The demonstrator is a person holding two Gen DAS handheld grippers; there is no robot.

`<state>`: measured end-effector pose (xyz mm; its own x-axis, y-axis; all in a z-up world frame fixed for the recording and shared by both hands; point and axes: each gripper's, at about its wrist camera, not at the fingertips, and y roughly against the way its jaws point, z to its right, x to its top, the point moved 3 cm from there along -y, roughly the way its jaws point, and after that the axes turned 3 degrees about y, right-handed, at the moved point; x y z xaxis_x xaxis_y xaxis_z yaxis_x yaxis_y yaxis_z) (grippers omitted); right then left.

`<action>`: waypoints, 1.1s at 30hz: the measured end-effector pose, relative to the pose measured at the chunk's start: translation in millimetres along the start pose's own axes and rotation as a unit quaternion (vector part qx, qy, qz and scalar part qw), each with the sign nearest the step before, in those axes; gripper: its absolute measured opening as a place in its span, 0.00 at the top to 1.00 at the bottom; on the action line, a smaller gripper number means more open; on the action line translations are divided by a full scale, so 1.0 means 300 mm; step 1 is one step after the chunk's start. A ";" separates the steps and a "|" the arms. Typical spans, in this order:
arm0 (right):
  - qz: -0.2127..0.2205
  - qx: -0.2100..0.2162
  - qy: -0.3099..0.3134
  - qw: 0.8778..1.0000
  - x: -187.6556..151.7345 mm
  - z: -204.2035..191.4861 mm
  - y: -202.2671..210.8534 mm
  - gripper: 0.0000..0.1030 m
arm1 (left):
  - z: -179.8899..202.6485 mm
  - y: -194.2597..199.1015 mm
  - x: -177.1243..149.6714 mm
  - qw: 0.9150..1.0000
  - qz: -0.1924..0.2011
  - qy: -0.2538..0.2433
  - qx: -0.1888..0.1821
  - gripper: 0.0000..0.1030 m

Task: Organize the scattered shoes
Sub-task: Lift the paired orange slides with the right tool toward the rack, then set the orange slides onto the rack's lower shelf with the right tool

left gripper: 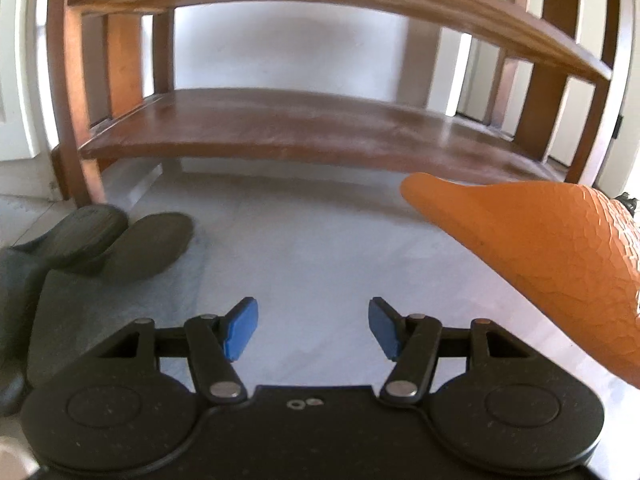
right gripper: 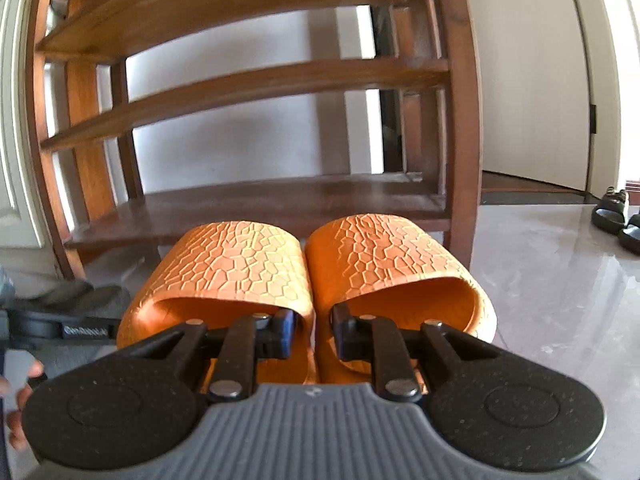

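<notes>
A pair of orange textured slides [right gripper: 308, 276] fills the middle of the right wrist view, side by side, toes toward a wooden shoe rack [right gripper: 280, 200]. My right gripper [right gripper: 314, 334] is shut on their two inner strap walls, one finger inside each slide. In the left wrist view the same orange slide [left gripper: 540, 252] juts in from the right, lifted above the floor. My left gripper [left gripper: 313, 328] hovers open over the pale floor with nothing between its blue pads. A pair of dark grey slippers [left gripper: 120, 244] lies on the floor at the left, beside the rack's leg.
The rack's lowest shelf [left gripper: 280, 128] is bare, with more shelves above it. A pair of black sandals [right gripper: 618, 216] sits on the glossy floor at far right near a white door. A hand [right gripper: 20, 400] shows at the left edge.
</notes>
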<state>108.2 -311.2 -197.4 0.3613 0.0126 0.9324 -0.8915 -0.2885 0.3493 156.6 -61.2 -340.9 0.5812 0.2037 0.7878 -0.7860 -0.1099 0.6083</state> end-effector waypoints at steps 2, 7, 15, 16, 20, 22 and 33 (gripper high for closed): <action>0.006 -0.001 0.003 1.000 0.010 0.002 0.020 0.79 | 0.014 0.007 0.007 1.000 0.008 -0.003 -0.007 0.41; 0.026 -0.003 0.005 1.000 0.037 0.012 0.077 0.79 | 0.003 0.002 0.008 1.000 0.006 0.006 0.000 0.41; 0.030 -0.027 -0.008 0.999 0.129 0.037 -0.169 0.79 | -0.021 0.016 0.014 1.000 0.003 0.012 0.016 0.41; 0.027 -0.030 -0.009 0.999 0.135 0.039 -0.196 0.79 | -0.024 0.018 0.015 1.000 0.003 0.013 0.018 0.41; 0.019 -0.046 -0.009 0.999 0.173 0.056 -0.332 0.79 | -0.036 0.025 0.018 1.000 0.001 0.016 0.027 0.41; 0.009 -0.054 -0.010 0.998 0.190 0.044 -0.398 0.79 | -0.041 0.028 0.020 0.999 0.001 0.017 0.031 0.41; -0.003 -0.093 -0.002 0.996 0.255 -0.018 -0.657 0.79 | -0.133 0.050 0.032 0.997 -0.001 0.028 0.074 0.41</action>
<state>310.1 -248.1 -194.4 0.3668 0.0087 0.9302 -0.9247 -0.1062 0.3656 141.9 -22.1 -327.9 0.5668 0.2570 0.7828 -0.7429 -0.2514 0.6204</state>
